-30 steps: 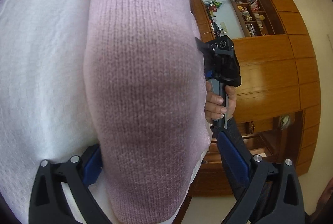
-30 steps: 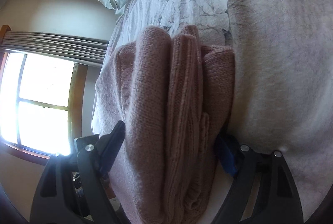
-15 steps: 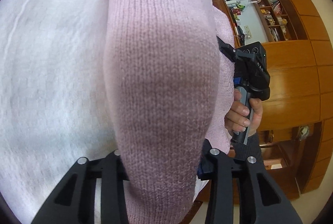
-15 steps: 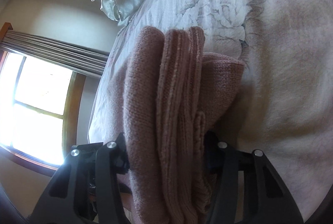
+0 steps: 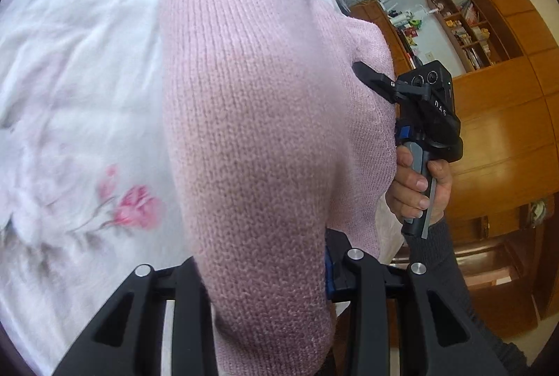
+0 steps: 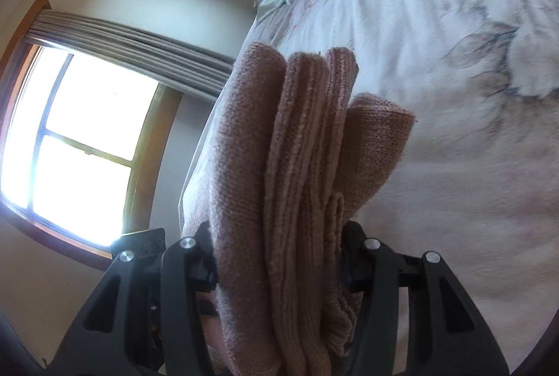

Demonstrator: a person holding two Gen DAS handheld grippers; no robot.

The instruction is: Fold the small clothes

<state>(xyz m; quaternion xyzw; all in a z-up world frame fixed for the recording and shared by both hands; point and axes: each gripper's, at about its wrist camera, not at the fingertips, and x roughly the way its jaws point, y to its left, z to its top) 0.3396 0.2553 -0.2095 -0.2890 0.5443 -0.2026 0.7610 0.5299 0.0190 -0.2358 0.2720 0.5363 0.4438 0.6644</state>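
A: Claws just closed: left claw and right claw both pinch the sweater.

B: Lifted off the bed now, folded thick. Ready to set down.

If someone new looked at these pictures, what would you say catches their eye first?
The pink knitted garment fills the middle of both views, its folded layers bunched thick between the fingers of the left gripper and the right gripper. Behind it lies the white bedspread with pink flowers. In the left wrist view, a hand grips the other gripper's handle before wooden cabinets; the right wrist view shows a bright window.
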